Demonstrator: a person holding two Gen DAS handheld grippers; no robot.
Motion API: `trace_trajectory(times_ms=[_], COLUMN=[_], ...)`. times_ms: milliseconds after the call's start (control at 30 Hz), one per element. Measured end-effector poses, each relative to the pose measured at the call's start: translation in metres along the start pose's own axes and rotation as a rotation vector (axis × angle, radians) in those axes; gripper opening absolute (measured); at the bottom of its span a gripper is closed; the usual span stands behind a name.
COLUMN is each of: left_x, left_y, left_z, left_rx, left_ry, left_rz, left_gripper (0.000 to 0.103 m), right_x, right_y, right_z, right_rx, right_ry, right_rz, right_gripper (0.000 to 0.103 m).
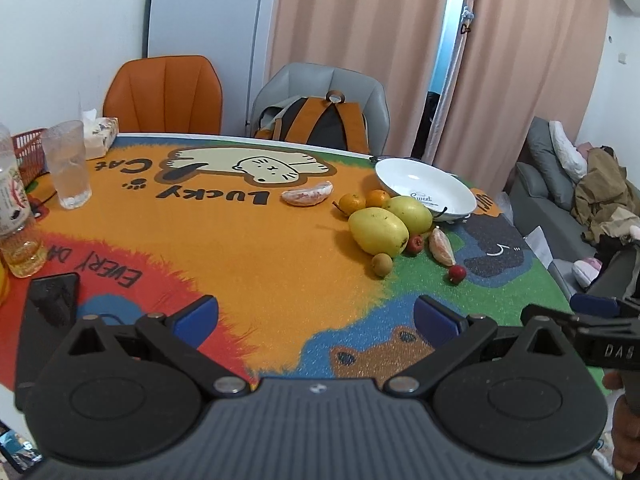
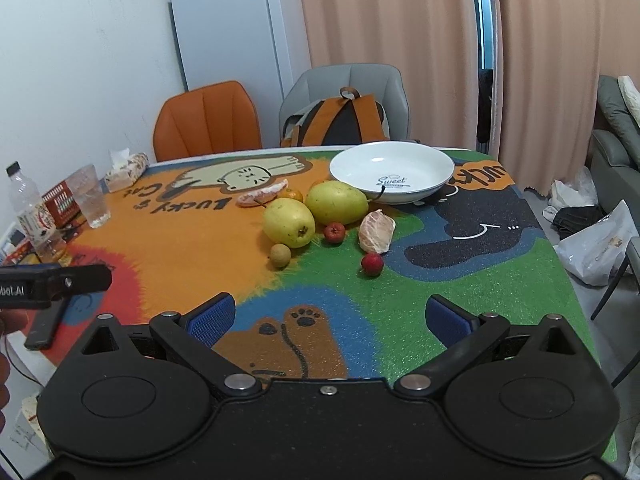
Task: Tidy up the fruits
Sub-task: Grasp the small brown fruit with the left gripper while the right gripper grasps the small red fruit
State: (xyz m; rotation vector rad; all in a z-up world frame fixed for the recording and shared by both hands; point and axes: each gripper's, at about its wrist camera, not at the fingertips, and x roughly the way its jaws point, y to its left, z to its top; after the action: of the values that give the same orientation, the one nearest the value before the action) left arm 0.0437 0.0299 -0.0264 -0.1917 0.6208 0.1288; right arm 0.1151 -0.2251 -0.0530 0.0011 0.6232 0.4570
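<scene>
step: first pick, judged | both hand-held grippers: left hand-held gripper (image 1: 316, 316) and right hand-held gripper (image 2: 330, 316) spread, empty | advice: take red berry (image 2: 372, 264) nearest, well before the white bowl (image 2: 440, 184) (empty); pinch gently

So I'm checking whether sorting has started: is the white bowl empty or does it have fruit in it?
Empty. The white bowl shows only its bare inside, and the pears and other fruit lie on the mat beside it.

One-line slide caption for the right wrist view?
Open right gripper faces scattered fruit beside an empty white ceramic bowl on a colourful cartoon mat.
</scene>
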Motion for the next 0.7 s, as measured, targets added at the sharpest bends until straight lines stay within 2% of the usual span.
trace_trajectory(times_ms=[233, 433, 700], left_x=[0.026, 0.051, 0.086], left_y=[-0.004, -0.007, -0.011], left_z=[0.006, 0.010, 0.017], left_rx=[-0.009, -0.007, -0.011], left_ry=[0.017, 0.030, 0.041], left_rz=[-0.002, -0.002, -0.034], left_gripper=[0.103, 0.103, 0.101], right_x=[0.019, 0.040, 0.067], right_y=[-0.009, -0.017, -0.033], right_z=[0.003, 0.004, 0.008], right_rx=[0.022, 0.024, 0.070], right_ry=[0.017, 0.035, 0.043], right_rz=[0.040, 0.035, 0.090], right_gripper=[0.103, 0.103, 0.103])
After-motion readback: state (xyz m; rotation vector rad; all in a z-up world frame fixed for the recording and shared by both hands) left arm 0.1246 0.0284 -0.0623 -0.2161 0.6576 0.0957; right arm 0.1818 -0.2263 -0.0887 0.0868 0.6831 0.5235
